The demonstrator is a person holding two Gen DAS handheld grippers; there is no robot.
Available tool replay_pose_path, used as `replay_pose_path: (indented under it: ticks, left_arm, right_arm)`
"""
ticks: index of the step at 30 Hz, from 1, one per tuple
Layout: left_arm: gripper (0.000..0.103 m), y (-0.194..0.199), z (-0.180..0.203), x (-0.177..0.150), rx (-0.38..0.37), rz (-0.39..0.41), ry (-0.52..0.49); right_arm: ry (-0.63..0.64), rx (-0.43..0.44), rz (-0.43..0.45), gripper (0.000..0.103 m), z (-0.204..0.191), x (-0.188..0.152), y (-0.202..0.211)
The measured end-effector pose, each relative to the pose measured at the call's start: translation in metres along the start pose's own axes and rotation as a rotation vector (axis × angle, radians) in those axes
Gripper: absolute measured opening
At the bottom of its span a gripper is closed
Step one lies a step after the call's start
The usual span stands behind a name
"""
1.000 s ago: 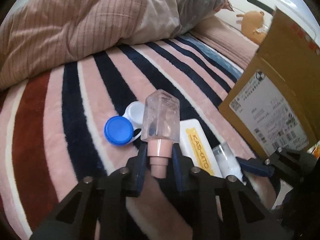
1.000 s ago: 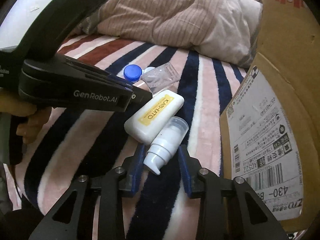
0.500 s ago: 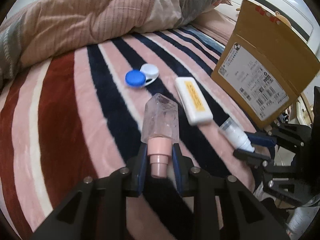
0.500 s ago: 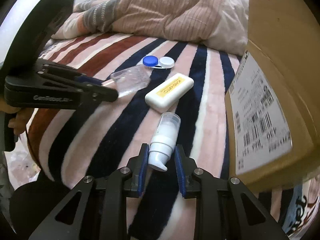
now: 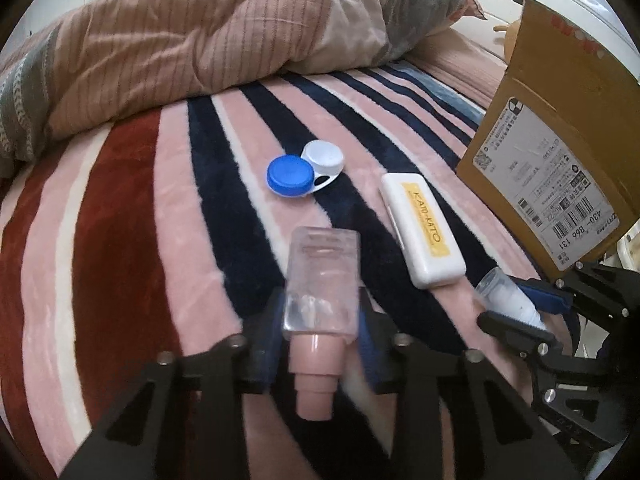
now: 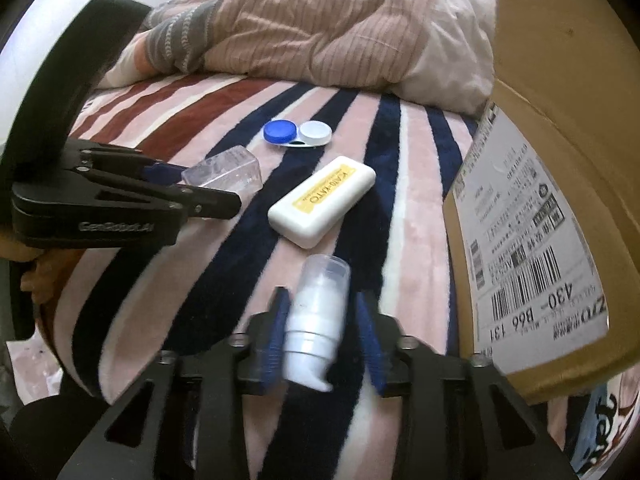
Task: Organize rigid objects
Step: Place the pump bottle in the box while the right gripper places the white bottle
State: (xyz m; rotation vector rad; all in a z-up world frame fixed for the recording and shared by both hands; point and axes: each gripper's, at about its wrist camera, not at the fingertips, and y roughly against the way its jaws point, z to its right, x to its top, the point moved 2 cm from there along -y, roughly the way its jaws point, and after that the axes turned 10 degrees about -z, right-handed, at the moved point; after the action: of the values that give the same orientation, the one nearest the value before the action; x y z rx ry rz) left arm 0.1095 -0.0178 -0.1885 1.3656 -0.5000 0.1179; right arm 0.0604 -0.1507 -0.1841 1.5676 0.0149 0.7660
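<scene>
Holding a clear bottle (image 5: 320,280), the left tool (image 5: 320,336) grips; the right tool (image 6: 320,336) grips a pump bottle (image 6: 316,312). Lens case (image 5: 306,170) and white case (image 5: 422,228) lie beside the box (image 5: 560,160), unsorted.

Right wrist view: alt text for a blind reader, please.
The right gripper straddles a white pump bottle above a striped blanket. Beyond lie a white case and contact lens case; a cardboard box stands right.

a bed (image 5: 132,216) covered by a striped plush blanket (image 5: 224,184).
on the blanket lie a contact lens case (image 5: 306,172), a white rectangular case (image 5: 422,230) beside it, a rumpled duvet (image 5: 208,36) behind, and a cardboard box (image 5: 560,160) standing at the right.
</scene>
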Motion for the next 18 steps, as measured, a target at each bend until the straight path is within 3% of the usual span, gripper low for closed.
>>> replay_pose_path:
  ticks: [9,18]
  left_arm:
    - [0.028,0.019,0.0,-0.003,0.016,0.003,0.022]
    - [0.028,0.098,0.03,-0.002,0.069,0.109,-0.009]
  right_arm:
    - [0.033,0.016,0.043,0.02,-0.004,0.0,0.016]
    - [0.088,0.087,0.19,0.02,-0.017,0.012,0.087]
